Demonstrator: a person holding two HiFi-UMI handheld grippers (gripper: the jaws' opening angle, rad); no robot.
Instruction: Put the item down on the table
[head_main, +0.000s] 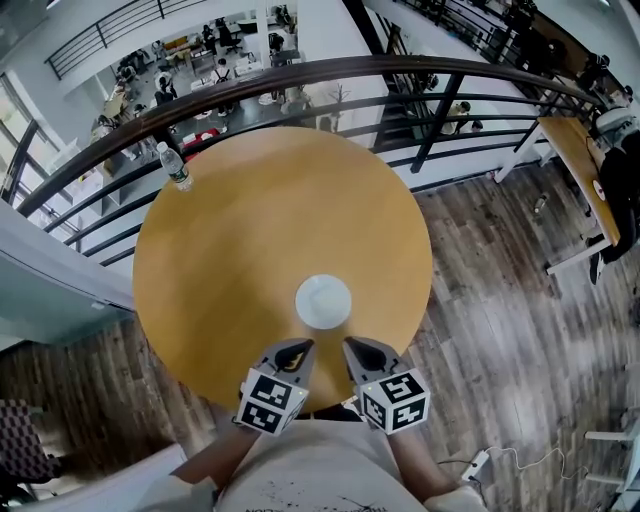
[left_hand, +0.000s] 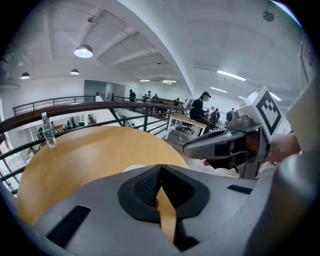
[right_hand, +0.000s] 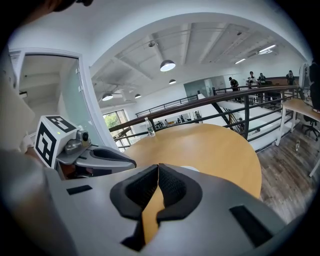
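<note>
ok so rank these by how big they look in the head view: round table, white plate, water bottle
1. round table
2. white plate
3. water bottle, narrowest and clearly the smallest

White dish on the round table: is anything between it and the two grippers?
Nothing visible does. The white dish lies on the table just ahead of the left gripper and the right gripper, both shut and empty, with only tabletop between. A water bottle stands at the far edge, well off that line.
</note>
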